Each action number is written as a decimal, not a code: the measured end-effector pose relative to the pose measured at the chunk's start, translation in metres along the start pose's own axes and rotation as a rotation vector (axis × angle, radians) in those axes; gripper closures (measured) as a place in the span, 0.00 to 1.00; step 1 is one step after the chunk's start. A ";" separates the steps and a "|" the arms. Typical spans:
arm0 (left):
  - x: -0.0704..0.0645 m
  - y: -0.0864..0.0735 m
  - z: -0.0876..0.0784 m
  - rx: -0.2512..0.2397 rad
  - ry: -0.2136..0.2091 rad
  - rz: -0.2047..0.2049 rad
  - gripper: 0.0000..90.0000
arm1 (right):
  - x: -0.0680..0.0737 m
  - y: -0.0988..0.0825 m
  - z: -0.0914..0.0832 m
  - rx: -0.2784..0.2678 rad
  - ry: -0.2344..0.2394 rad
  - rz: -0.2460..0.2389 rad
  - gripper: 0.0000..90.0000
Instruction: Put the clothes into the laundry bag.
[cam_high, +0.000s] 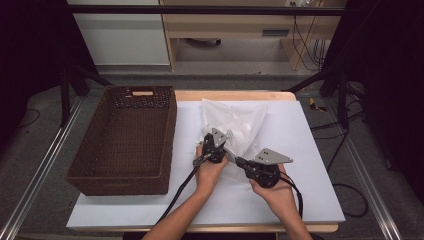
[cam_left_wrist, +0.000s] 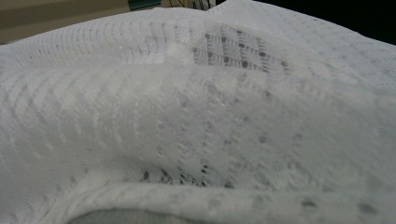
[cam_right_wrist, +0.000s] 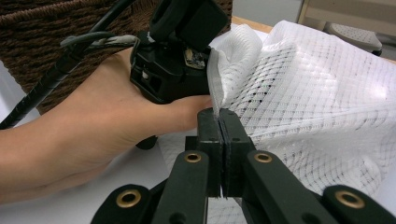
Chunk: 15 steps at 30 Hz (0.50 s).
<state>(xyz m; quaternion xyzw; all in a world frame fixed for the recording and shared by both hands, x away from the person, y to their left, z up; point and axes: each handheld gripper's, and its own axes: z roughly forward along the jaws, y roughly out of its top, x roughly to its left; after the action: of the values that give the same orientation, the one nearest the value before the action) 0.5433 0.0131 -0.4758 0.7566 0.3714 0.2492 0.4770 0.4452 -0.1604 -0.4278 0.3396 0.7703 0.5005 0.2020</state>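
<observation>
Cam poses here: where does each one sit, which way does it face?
High view: above the person's side, looking forward and down on table, basket, both forearms.
Left gripper view: pressed against the white mesh cloth.
Right gripper view: along its shut jaws pinching the cloth; left hand beyond.
Shared: the cloth.

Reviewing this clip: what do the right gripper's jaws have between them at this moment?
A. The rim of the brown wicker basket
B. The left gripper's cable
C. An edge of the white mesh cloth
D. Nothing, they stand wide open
C: in the right gripper view the right gripper has its two black jaws pressed together on an edge of the white mesh cloth, while the brown wicker basket sits apart at the left.
</observation>
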 end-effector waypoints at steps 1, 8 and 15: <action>0.000 0.000 0.000 -0.001 0.001 0.000 1.00 | 0.000 0.000 0.000 0.000 0.000 0.000 1.00; 0.002 0.000 0.003 -0.007 0.013 -0.006 1.00 | 0.001 0.000 0.001 0.003 0.000 -0.002 1.00; 0.003 0.000 0.004 0.000 0.004 -0.007 1.00 | 0.000 -0.001 0.002 0.008 0.000 0.001 1.00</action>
<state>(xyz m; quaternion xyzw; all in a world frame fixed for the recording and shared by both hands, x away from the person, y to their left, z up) 0.5482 0.0131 -0.4771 0.7547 0.3750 0.2489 0.4774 0.4461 -0.1596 -0.4293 0.3408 0.7722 0.4976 0.2001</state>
